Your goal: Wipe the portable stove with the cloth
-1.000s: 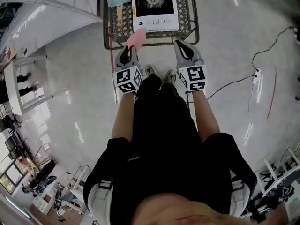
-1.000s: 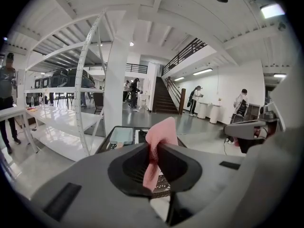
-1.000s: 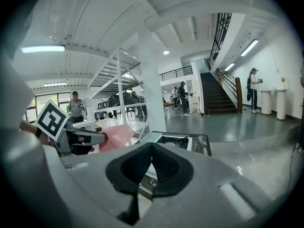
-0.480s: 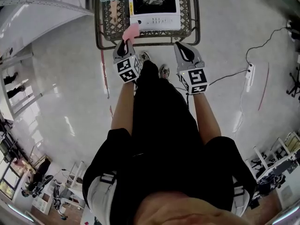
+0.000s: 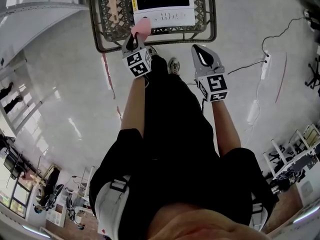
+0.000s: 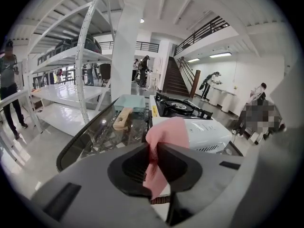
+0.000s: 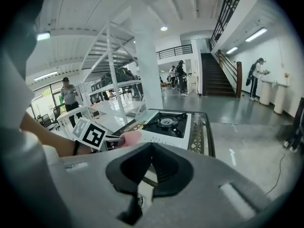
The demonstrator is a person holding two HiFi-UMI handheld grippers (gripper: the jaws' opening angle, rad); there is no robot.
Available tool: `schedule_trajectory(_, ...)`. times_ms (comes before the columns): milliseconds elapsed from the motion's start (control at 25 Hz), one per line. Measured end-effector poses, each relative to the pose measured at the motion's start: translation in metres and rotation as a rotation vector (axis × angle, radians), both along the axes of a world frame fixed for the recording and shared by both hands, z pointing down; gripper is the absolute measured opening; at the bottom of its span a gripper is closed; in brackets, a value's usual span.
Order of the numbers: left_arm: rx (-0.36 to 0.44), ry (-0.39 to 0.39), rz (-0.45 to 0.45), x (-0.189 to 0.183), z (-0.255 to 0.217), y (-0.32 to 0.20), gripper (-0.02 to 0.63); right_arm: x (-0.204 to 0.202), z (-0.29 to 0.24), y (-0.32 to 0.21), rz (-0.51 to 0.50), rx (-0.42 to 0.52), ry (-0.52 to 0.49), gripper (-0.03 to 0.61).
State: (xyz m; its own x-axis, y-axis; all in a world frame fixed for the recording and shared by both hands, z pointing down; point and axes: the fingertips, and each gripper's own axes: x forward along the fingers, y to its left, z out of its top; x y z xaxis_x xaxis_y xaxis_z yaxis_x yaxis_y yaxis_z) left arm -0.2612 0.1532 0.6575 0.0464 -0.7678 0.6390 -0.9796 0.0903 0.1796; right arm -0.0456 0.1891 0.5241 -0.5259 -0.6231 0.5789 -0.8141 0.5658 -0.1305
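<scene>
The white portable stove [image 5: 162,1] stands on a low glass-topped table [image 5: 102,31] at the top of the head view. My left gripper [image 5: 135,38] is shut on a pink cloth [image 5: 141,27], which hangs just before the stove's front control panel. In the left gripper view the pink cloth [image 6: 164,137] bulges out from between the jaws, with the stove [image 6: 202,129] close behind it. My right gripper [image 5: 197,49] is shut and empty, held back over the floor, short of the table's edge. From the right gripper view the stove [image 7: 166,125] and the cloth [image 7: 130,137] show ahead and to the left.
A teal tray [image 6: 129,102] and a wooden-handled tool [image 6: 122,118] lie on the table left of the stove. White shelving [image 6: 71,70] stands to the left. Cables and a power strip [image 5: 265,59] lie on the floor at the right. People stand far off.
My left gripper has moved forward with the pink cloth, up to the stove's front. The right gripper has stayed back, falling behind the left one.
</scene>
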Motion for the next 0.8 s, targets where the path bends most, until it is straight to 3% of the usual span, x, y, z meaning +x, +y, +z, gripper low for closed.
schedule_trajectory(280,-0.026,0.035,0.031,0.006,0.011,-0.008,0.046,-0.018,0.008,-0.005,0.028,-0.037,0.000,0.003)
schedule_trajectory(560,-0.053,0.063,0.147,0.018,0.021,-0.005,0.048,-0.036,0.005,-0.020,0.072,-0.040,0.011,0.003)
schedule_trajectory(800,-0.076,0.091,0.127,0.019,0.023,-0.004,0.048,-0.049,0.005,-0.028,0.064,-0.043,0.005,0.003)
